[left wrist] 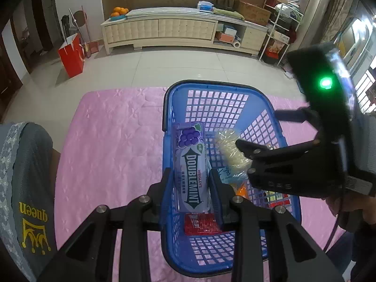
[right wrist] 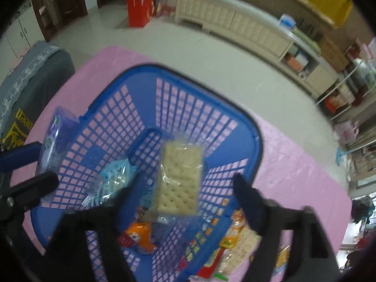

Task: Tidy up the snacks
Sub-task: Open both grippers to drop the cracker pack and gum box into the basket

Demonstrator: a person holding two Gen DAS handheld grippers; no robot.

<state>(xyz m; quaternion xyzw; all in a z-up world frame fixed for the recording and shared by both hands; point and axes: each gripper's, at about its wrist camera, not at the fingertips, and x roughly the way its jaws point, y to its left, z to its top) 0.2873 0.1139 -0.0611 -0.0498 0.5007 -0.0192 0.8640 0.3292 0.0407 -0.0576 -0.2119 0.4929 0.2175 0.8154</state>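
left gripper (left wrist: 191, 188) pinching Doublemint gum pack (left wrist: 190, 164) lengthwise over blue basket (left wrist: 169, 108), mid-frame | right gripper (right wrist: 188, 188) spreading wide, cracker packet (right wrist: 179, 181) lying loose between its jaws

A home living room. A long cream sideboard (left wrist: 162, 33) stands against the far wall on a pale tiled floor (left wrist: 150, 68). Oranges (left wrist: 119, 11) sit on its left end, cardboard boxes (left wrist: 255, 11) on its right end; a red paper bag (left wrist: 71, 57) stands left of it.
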